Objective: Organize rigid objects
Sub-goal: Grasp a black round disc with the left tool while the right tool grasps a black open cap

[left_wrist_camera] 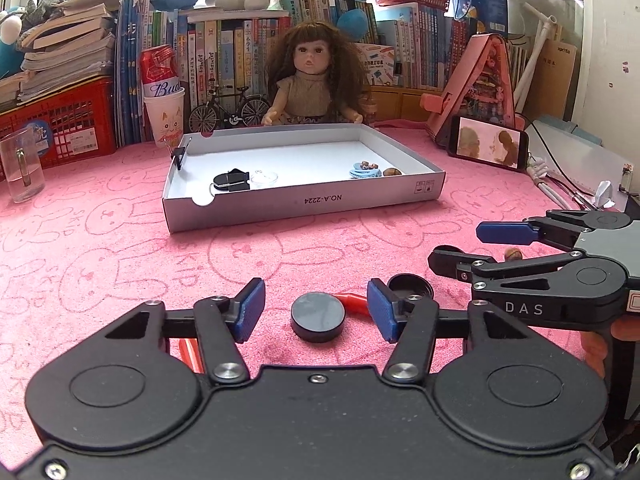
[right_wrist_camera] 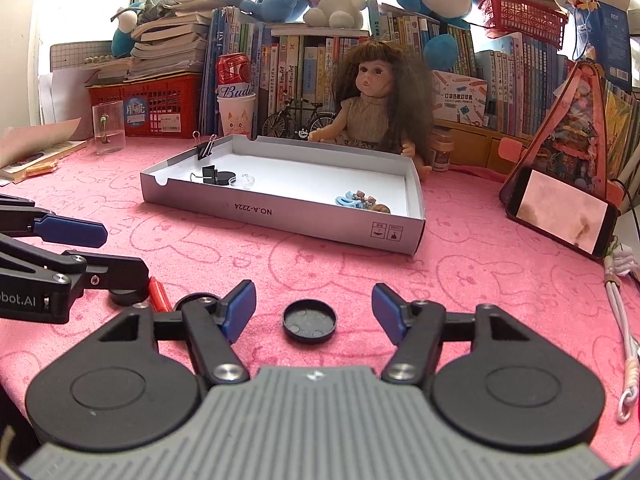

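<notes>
My left gripper [left_wrist_camera: 316, 311] stands open on the pink cloth, its blue pads on either side of a black round disc [left_wrist_camera: 318, 316] with a gap on each side. A red piece [left_wrist_camera: 354, 302] and a second black cap [left_wrist_camera: 410, 285] lie just right of it. My right gripper [right_wrist_camera: 313, 309] is open around a black lid [right_wrist_camera: 309, 320] lying hollow side up, not touching it. Each gripper shows from the side in the other view: the right gripper [left_wrist_camera: 472, 246], the left gripper [right_wrist_camera: 100, 250]. Beyond them sits a white shallow box [left_wrist_camera: 304, 200] [right_wrist_camera: 280, 213].
In the box lie a black binder clip [left_wrist_camera: 230, 180], a clear lid [left_wrist_camera: 264, 178] and a blue hair clip [left_wrist_camera: 362, 172]; another clip [left_wrist_camera: 179, 156] grips its rim. A doll [left_wrist_camera: 310, 80], a phone [left_wrist_camera: 488, 148], a glass [left_wrist_camera: 20, 168] and book stacks ring the cloth.
</notes>
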